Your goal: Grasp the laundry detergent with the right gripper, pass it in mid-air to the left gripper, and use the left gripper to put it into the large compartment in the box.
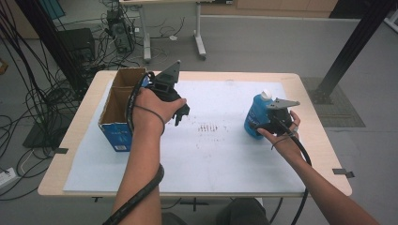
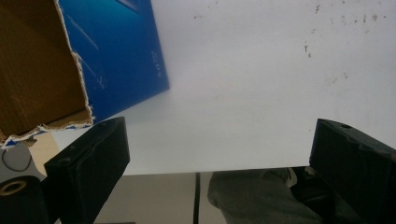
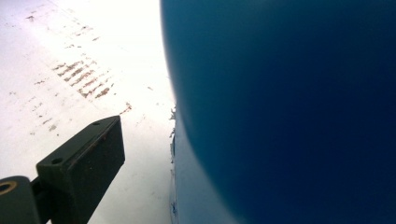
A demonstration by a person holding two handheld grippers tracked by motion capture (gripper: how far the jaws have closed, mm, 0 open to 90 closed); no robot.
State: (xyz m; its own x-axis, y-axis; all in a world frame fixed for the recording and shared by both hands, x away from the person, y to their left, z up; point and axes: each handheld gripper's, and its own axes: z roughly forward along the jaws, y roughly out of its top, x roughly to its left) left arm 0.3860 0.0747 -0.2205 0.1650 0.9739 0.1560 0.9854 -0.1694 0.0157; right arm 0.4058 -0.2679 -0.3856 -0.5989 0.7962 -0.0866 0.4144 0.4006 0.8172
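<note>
A blue bottle [image 1: 254, 118] with a white cap [image 1: 266, 94] stands at the right of the white mat [image 1: 211, 159]. My right gripper [image 1: 257, 126] is open and close against its near side. In the right gripper view the bottle [image 3: 289, 102] looms large, one black finger [image 3: 86, 156] stands a little clear of it, and the other finger is hidden. My left gripper [image 1: 181, 113] hangs open just right of an open cardboard box [image 1: 116, 135] with blue sides. In the left gripper view its jaws [image 2: 219, 129] stand wide apart with nothing between them, the box [image 2: 116, 51] at upper left.
The mat covers most of a wooden table [image 1: 70, 140] and has dark scuff marks [image 1: 209, 128] at its middle. Cables [image 1: 28, 98], a computer case [image 1: 77, 44] and a desk's legs [image 1: 199, 42] stand on the floor beyond. A black post [image 1: 347, 51] rises at the right.
</note>
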